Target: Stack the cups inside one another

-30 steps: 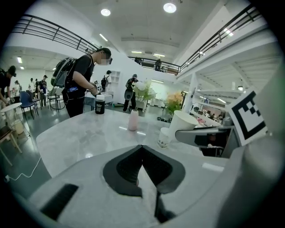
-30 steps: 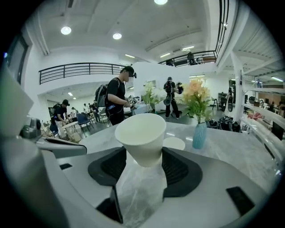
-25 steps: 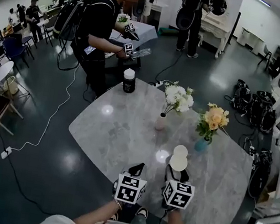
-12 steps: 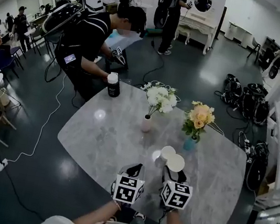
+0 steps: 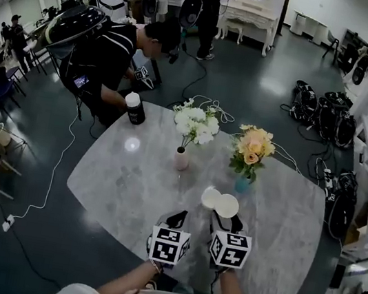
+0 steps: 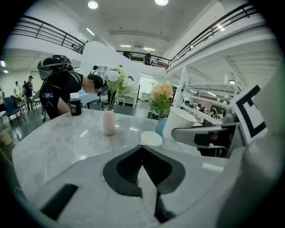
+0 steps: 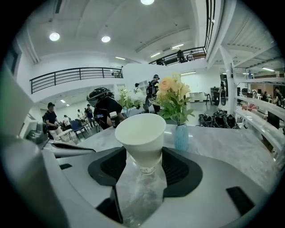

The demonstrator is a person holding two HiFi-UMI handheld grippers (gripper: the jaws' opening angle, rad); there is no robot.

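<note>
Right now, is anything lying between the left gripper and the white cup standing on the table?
Nothing. The left gripper view shows only bare marble tabletop between the left gripper and the standing cup just ahead of it.

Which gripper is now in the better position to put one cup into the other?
The right gripper. It grips a white cup, held close beside the second cup, which stands on the table. The left gripper is shut and empty.
</note>
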